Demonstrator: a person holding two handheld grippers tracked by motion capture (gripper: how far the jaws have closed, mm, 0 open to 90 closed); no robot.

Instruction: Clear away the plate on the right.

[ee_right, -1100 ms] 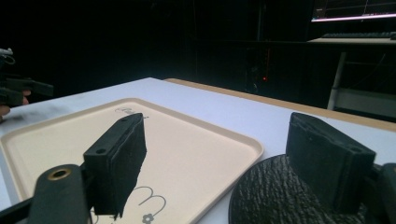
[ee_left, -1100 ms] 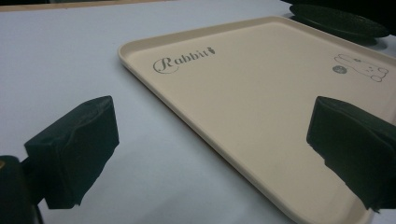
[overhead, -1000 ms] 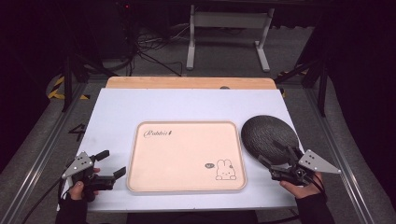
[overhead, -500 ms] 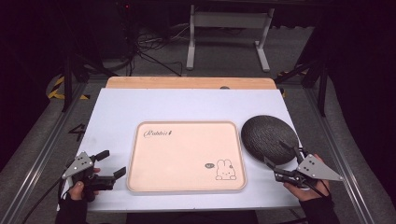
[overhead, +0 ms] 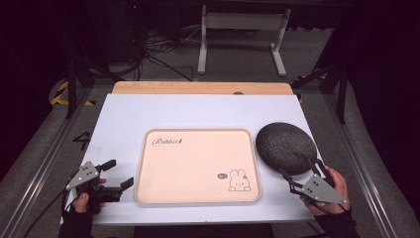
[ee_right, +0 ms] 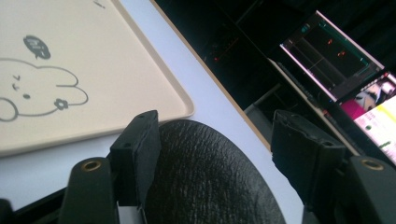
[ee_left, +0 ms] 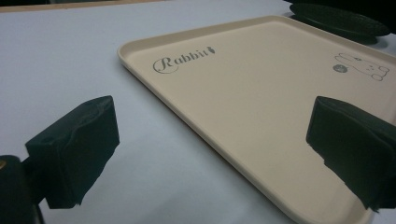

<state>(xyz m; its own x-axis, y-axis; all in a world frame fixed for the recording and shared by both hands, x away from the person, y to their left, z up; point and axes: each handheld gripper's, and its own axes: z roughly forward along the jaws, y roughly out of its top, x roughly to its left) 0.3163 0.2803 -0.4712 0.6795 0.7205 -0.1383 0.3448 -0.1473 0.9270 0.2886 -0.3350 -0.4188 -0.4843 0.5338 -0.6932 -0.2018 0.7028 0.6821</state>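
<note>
Right tool (overhead: 301, 171) now lower, apparently off dark plate's (overhead: 286, 147) near edge.

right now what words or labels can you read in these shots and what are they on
"Rabbit" in cursive script, printed on the cream tray near one corner, readable in the left gripper view.
Small dark speech bubble beside the rabbit drawing on the tray: holds marks too small and blurred to read.
Screens in the background of the right gripper view: text too blurred to read.
</note>
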